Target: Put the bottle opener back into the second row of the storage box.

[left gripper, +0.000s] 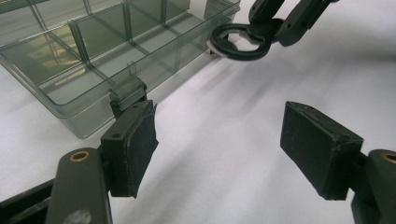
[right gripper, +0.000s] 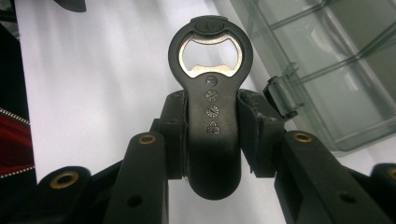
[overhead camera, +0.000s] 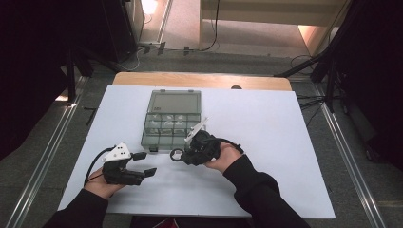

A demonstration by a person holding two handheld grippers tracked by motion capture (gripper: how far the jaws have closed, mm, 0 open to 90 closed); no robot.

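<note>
On the white table (overhead camera: 266, 156) the clear compartment box (overhead camera: 172, 118) lies open, and my right gripper (right gripper: 212, 135) is clamped on the black bottle opener (right gripper: 212, 88) just off its near edge. My left gripper (left gripper: 219, 144) waits beside, jaws apart, empty. I judge I'm mid-carry; next I lift the opener over the wall into a compartment.

A lab-like recording space: white-topped table (overhead camera: 285, 142) on grey carpet (overhead camera: 332, 156), floor rails (overhead camera: 43, 156), dark stands (overhead camera: 71, 71), trailing cables (overhead camera: 311, 99).
</note>
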